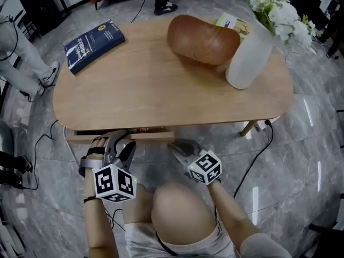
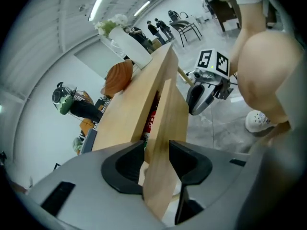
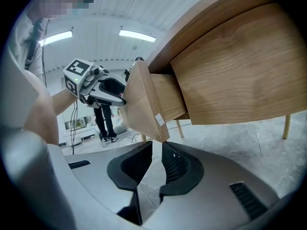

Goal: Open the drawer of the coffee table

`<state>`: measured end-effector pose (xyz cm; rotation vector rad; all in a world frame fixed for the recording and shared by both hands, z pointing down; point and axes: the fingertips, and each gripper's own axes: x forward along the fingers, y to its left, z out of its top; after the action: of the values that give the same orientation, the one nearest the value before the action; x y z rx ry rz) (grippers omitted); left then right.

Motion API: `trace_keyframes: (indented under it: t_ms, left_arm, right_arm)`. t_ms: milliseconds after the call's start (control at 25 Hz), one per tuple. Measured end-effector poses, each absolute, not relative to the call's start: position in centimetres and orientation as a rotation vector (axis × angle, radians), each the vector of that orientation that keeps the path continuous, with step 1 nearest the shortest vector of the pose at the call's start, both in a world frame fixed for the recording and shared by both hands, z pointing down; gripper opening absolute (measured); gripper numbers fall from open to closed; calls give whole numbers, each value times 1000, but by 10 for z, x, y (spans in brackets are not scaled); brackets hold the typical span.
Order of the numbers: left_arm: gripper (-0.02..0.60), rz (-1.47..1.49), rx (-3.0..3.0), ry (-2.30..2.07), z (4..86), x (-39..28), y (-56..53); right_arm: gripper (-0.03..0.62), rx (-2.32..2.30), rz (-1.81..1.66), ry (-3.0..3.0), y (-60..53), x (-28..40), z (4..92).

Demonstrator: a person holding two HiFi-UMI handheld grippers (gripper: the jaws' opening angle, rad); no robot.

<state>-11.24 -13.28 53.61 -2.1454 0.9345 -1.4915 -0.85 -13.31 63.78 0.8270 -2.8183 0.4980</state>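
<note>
The oval wooden coffee table (image 1: pixel 161 90) has a drawer under its near edge, pulled out a little. Its drawer front (image 1: pixel 148 137) (image 2: pixel 168 109) (image 3: pixel 141 104) is a plain wooden panel. My left gripper (image 1: pixel 122 142) (image 2: pixel 157 162) is open and straddles the panel's left part; a thin gap shows beside its left pad. My right gripper (image 1: pixel 175 144) (image 3: pixel 157 150) is open by a narrow slit with nothing in it, its tips just under the panel's right corner. Something red (image 2: pixel 152 116) lies inside the drawer.
On the tabletop lie a blue book (image 1: pixel 94 44), a wooden bowl (image 1: pixel 203 39), a white vase of flowers (image 1: pixel 252 55) and a green booklet (image 1: pixel 234 23). A table leg (image 1: pixel 248 128) and a black cable (image 1: pixel 252 165) are at right. My knee (image 1: pixel 180 211) is below the grippers.
</note>
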Motion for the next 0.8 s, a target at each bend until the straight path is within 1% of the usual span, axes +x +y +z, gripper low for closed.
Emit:
trace_keyframes:
  t_ms: [160,360,480,720,800]
  left_arm:
    - [152,-1483,-2207,931,535,-111,-134]
    - [144,-1354,-2388,968,529,-111,-133]
    - [143,-1347,-2388,968,529,-111,-134]
    - [143,-1337,-2396,974,529,-111,-134]
    - [141,-1339,-2396,975,529,-111,-134]
  right_arm:
    - [71,846,316,-2709,-134,-7,640]
    - [72,863,138,-2578,-129,-4,635]
    - [72,935,94,-2602,-135,7,609]
    - [75,872,-64,-2700,-134,3,546]
    - [95,805,-93,-2694,-135,-3,541]
